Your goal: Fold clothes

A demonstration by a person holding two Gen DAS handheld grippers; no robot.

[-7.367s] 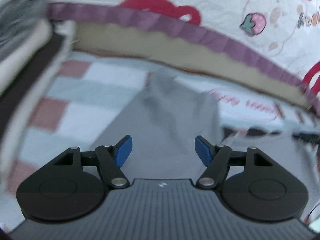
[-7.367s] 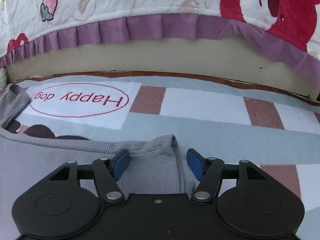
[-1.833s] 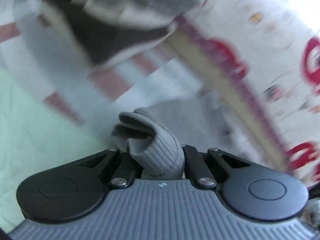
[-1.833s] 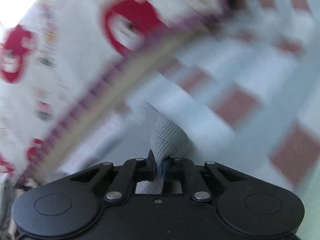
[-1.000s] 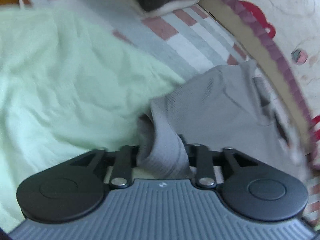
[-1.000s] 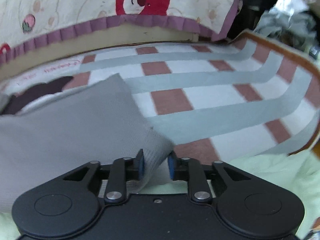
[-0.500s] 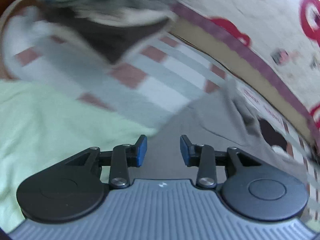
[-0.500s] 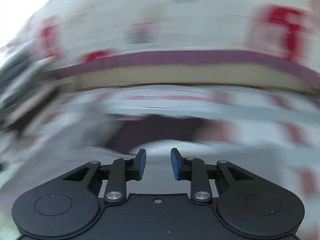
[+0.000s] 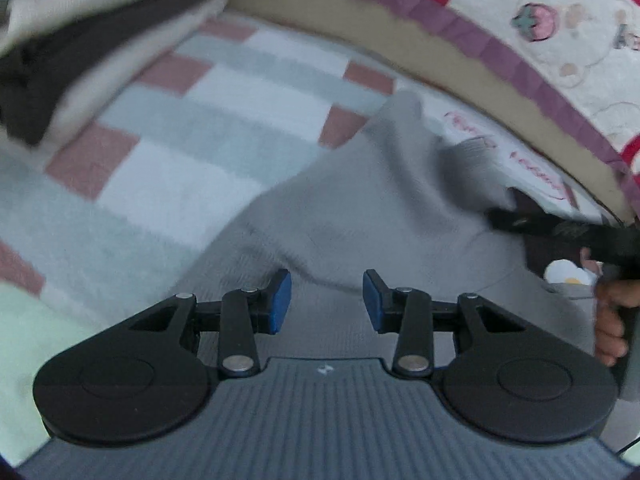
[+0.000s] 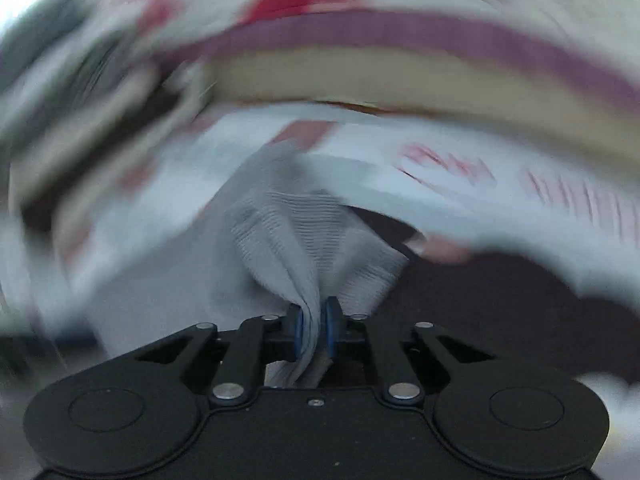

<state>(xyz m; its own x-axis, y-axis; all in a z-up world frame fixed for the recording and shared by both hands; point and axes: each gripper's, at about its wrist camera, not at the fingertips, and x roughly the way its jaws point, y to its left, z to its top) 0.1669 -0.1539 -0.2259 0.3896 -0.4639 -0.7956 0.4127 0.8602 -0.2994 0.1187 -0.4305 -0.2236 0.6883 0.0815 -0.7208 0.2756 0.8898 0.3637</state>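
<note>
red writing on mat [image 9: 532,168], unreadable

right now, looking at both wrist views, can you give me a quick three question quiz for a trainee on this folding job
1. True or false: the left gripper is clamped on the grey knit garment.
2. What is pinched between the right gripper jaws?
3. Which lies under the garment: A) a checked mat, B) a bare wooden floor, C) a glass table?

Key:
1. False; its jaws stand apart with nothing pinched.
2. A bunched fold of the grey knit garment, as the jaws are closing on it.
3. A.
</note>
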